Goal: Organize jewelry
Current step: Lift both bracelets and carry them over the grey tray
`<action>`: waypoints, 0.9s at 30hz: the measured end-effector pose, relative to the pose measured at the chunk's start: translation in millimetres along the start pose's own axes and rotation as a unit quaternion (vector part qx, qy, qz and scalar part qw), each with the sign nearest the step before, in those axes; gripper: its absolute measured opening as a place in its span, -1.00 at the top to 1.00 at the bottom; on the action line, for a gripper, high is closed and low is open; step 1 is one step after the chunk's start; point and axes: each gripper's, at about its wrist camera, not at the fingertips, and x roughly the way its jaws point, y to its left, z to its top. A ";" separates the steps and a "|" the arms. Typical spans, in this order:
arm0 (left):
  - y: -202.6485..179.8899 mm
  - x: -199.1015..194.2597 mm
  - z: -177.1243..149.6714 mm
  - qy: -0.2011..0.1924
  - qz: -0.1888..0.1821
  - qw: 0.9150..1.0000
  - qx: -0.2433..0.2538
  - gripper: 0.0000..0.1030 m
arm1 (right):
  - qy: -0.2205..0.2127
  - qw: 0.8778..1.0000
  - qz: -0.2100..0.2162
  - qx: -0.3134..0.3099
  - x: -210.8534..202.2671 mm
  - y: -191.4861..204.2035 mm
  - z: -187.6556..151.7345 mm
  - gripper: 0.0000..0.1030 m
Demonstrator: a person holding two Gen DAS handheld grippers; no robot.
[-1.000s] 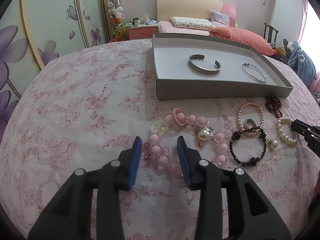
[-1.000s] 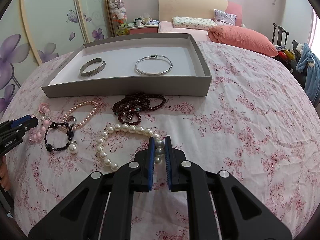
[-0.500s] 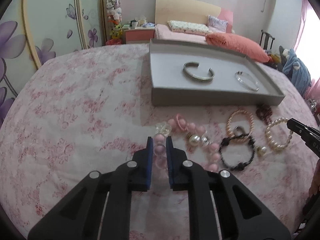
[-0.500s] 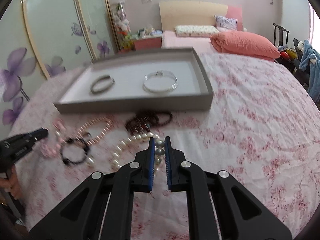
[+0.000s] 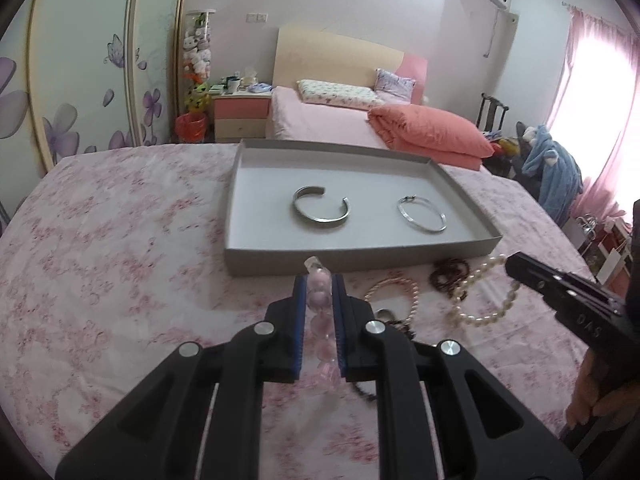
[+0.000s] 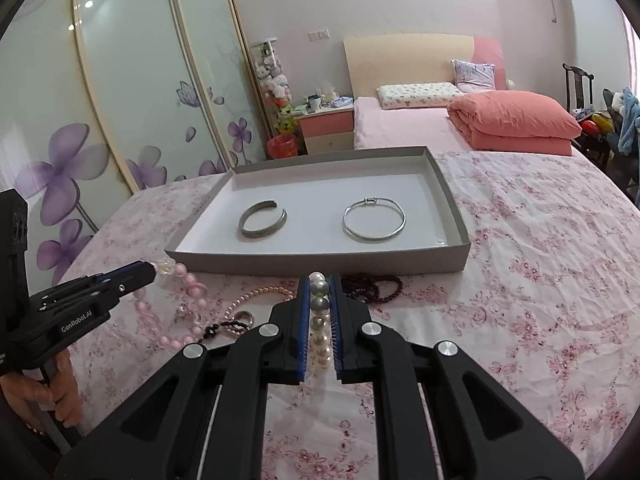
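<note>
My left gripper (image 5: 319, 284) is shut on a pink bead bracelet (image 5: 318, 300) and holds it lifted above the floral tablecloth; it also shows in the right wrist view (image 6: 176, 312), hanging from the left gripper (image 6: 150, 269). My right gripper (image 6: 319, 284) is shut on a white pearl bracelet (image 6: 320, 320), also lifted, and the pearls show in the left wrist view (image 5: 486, 300). A grey tray (image 5: 280, 258) ahead holds a wide silver cuff (image 5: 322, 210) and a thin silver bangle (image 5: 422, 214).
On the cloth in front of the tray lie a pink pearl bracelet (image 6: 256, 296), a dark red bead bracelet (image 6: 374, 284), a black bead bracelet (image 6: 224, 326) and a small ring (image 6: 244, 316). A bed and a nightstand stand behind the table.
My left gripper shut on the pink bead bracelet and lifted it. My right gripper, shut on the pearls throughout, also rose. Both views now sit higher above the table.
</note>
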 end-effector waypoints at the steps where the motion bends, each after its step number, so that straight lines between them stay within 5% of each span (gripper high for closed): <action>1: -1.3 -0.7 1.0 -0.002 -0.003 1.000 0.000 0.74 | -0.002 1.000 0.001 0.001 -1.0 0.4 0.6 0.80; 27: -9.1 -54.3 7.9 -0.078 -0.051 0.995 -0.018 0.74 | -0.055 0.998 0.002 -0.003 -33.2 15.4 1.9 0.80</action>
